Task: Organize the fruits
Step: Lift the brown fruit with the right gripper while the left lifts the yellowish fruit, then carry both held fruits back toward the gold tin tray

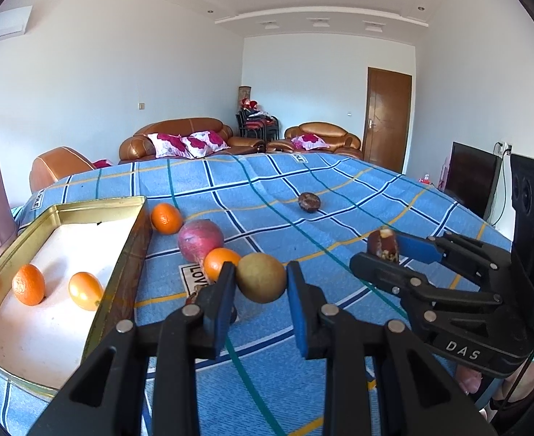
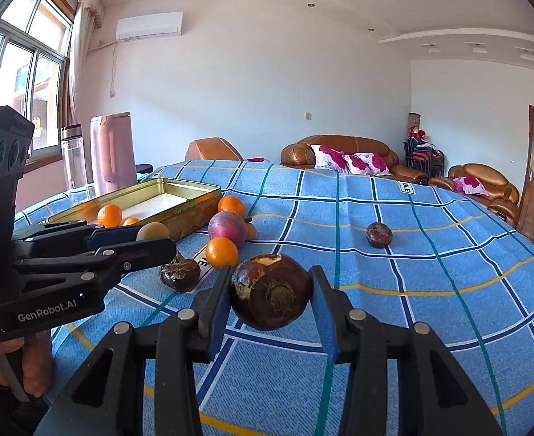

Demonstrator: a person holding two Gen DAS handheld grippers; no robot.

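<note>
My left gripper (image 1: 261,283) is shut on a round tan-green fruit (image 1: 261,278) and holds it above the blue checked cloth. My right gripper (image 2: 270,298) is shut on a dark brown water chestnut (image 2: 270,292), also seen in the left wrist view (image 1: 383,242). A gold tin tray (image 1: 121,269) at the left holds two oranges (image 1: 28,284). Beside it lie an orange (image 1: 166,218), a red apple (image 1: 200,239) and another orange (image 1: 218,261). More dark chestnuts lie on the cloth (image 2: 379,234) (image 2: 179,272).
A pink jug (image 2: 111,152) and a clear bottle (image 2: 73,158) stand behind the tray near the table's far left edge. Brown sofas (image 2: 343,154) sit beyond the table. A TV (image 1: 472,178) stands to the right.
</note>
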